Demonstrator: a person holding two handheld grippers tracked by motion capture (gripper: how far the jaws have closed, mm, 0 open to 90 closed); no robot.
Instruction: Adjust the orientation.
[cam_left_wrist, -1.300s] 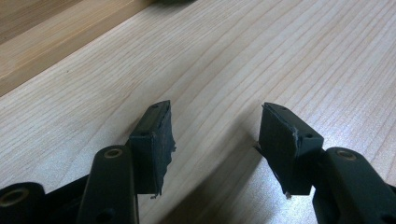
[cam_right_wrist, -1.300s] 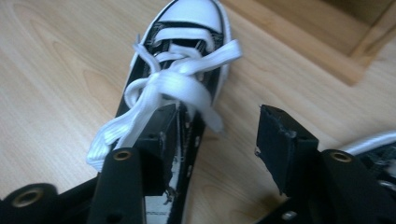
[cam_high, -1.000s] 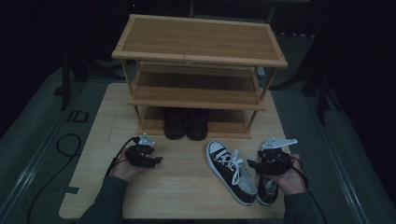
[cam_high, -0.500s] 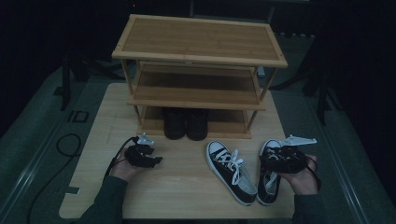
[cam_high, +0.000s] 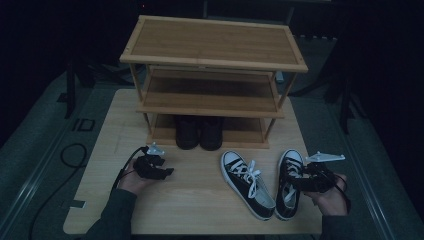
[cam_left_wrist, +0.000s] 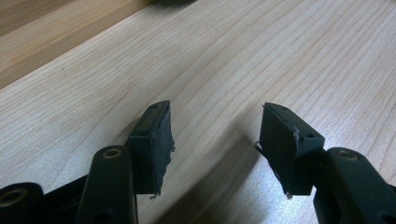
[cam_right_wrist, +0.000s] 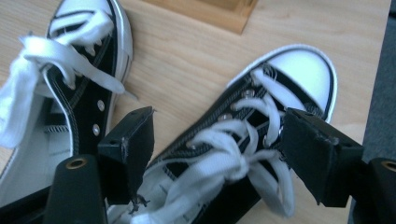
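lower right of the high view: the right gripper (cam_high: 309, 181) hangs with jaws wide astride the right sneaker (cam_right_wrist: 252, 140), likely lining up a grasp. left gripper (cam_high: 161, 170), also wide, rests idle over the table (cam_high: 200, 200), lower left.

The high view is dim and underexposed: the surroundings from nine through twelve to three o'clock sink into near black, and only the pale wooden table (cam_high: 200, 200) and the three-tier wooden shoe rack (cam_high: 212, 45) catch a weak, flat light. The rack's lowest tier lies in deep shade, its dark contents barely readable. That view is soft and grainy.

Both gripper views are far brighter, evenly lit. In the left gripper view a broad soft shadow falls on the wood grain towards six o'clock. In the right gripper view the white laces (cam_right_wrist: 224, 158) at six o'clock are blurred; the white rubber toe cap (cam_right_wrist: 303, 74) shines without glare.
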